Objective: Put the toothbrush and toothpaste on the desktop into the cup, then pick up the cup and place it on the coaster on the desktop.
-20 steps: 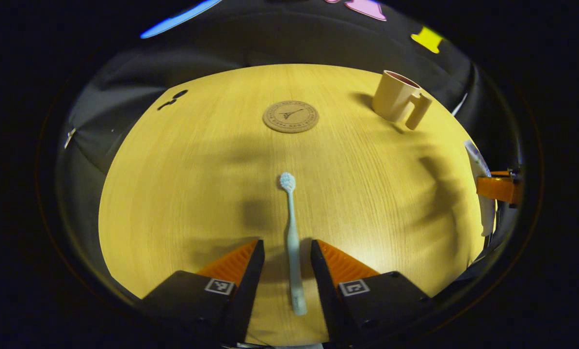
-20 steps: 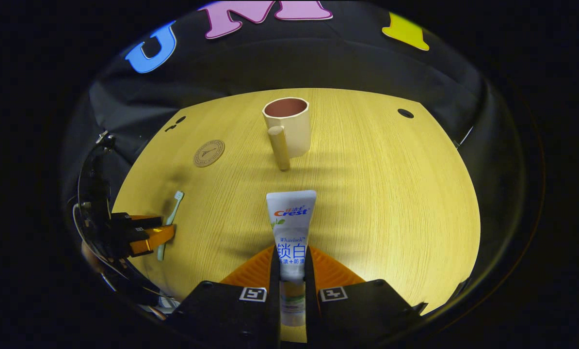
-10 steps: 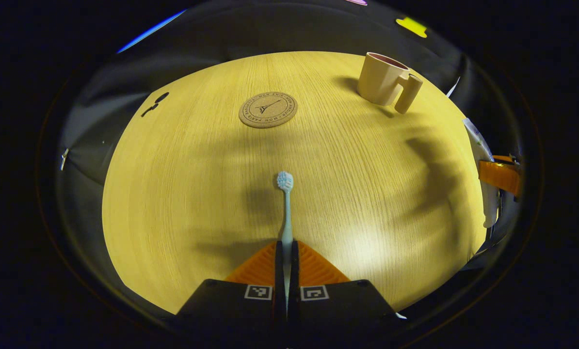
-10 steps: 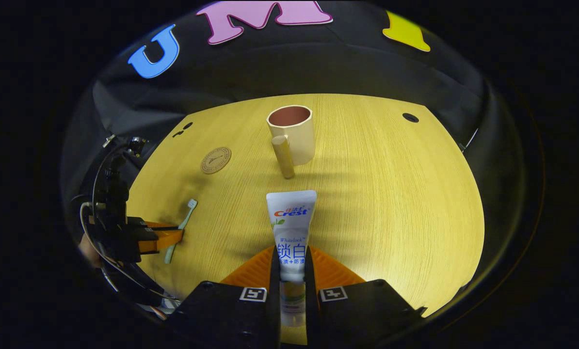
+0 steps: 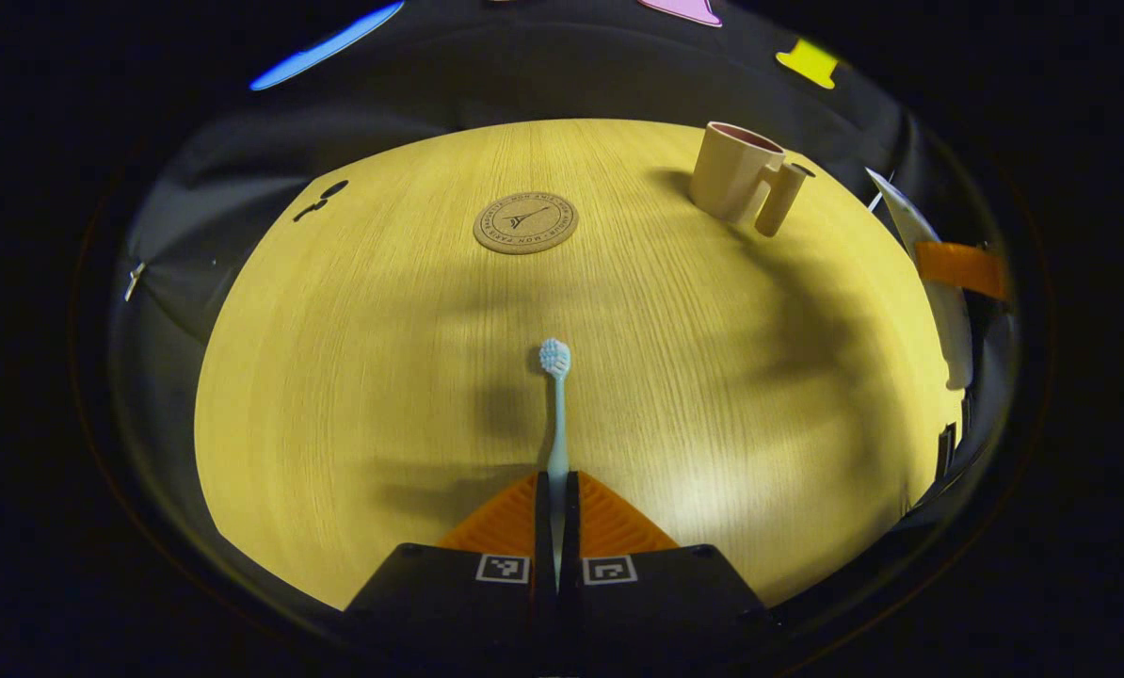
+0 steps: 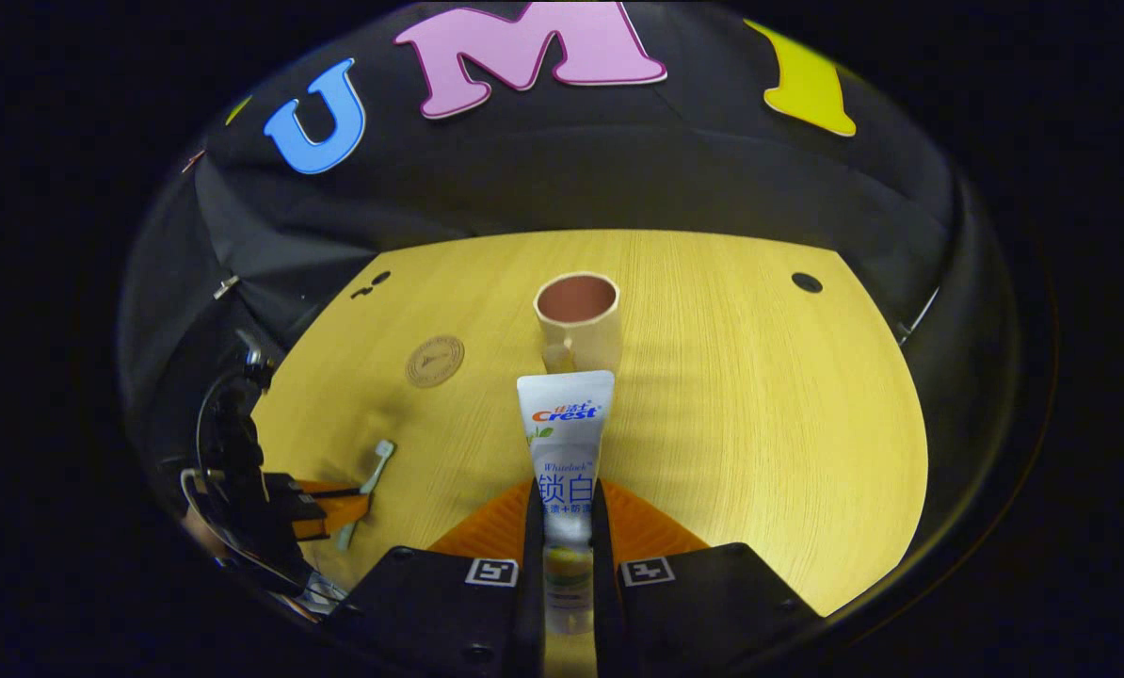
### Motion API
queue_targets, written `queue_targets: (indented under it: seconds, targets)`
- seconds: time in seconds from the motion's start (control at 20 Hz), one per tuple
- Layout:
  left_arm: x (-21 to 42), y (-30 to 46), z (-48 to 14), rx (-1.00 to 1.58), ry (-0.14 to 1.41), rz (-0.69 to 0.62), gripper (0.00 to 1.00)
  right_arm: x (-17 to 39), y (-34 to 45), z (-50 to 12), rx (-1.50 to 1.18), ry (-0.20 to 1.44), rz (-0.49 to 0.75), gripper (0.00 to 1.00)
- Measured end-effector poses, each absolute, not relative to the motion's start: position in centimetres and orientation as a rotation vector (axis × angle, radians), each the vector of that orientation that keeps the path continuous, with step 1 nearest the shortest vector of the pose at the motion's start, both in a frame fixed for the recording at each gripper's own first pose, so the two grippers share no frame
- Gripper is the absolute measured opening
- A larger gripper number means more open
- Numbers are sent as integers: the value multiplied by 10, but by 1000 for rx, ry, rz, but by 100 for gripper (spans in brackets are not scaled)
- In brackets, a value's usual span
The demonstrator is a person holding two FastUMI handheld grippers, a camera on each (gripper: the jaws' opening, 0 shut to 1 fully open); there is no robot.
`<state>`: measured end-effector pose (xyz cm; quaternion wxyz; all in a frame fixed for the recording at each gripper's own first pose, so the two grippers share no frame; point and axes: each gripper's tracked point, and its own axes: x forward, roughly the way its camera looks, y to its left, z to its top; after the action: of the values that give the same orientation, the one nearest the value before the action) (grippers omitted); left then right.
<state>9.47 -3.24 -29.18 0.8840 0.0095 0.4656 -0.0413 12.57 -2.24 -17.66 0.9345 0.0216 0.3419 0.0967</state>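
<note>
My left gripper [image 5: 556, 485] is shut on the handle of a pale blue toothbrush [image 5: 555, 405], whose bristle head points away over the wooden table [image 5: 336, 377]. My right gripper [image 6: 568, 494] is shut on a white toothpaste tube [image 6: 564, 433], held above the table. The beige cup [image 6: 580, 318] with a handle stands upright straight ahead of the tube; in the left gripper view the cup [image 5: 733, 172] is at the far right. A round cork coaster [image 5: 525, 222] lies at the far middle; in the right gripper view the coaster [image 6: 434, 361] lies left of the cup.
The right gripper view shows the left gripper [image 6: 331, 508] holding the toothbrush [image 6: 370, 476] at the lower left. The left gripper view shows the toothpaste tube [image 5: 934, 282] at the right edge. Small dark holes [image 6: 806, 282] mark the table's far corners. The black cloth wall rises behind the table.
My left gripper shut on the toothbrush handle, which had lain between its open fingers, and lifted it. My right gripper rose higher with the toothpaste, so the cup now sits lower and smaller ahead.
</note>
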Motion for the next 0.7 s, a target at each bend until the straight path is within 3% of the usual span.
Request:
queue_targets:
  seconds: [0.7]
  targets:
    - [101,-53,-225,-73,777,-89,6,244,-8,-76,80,360,211,25]
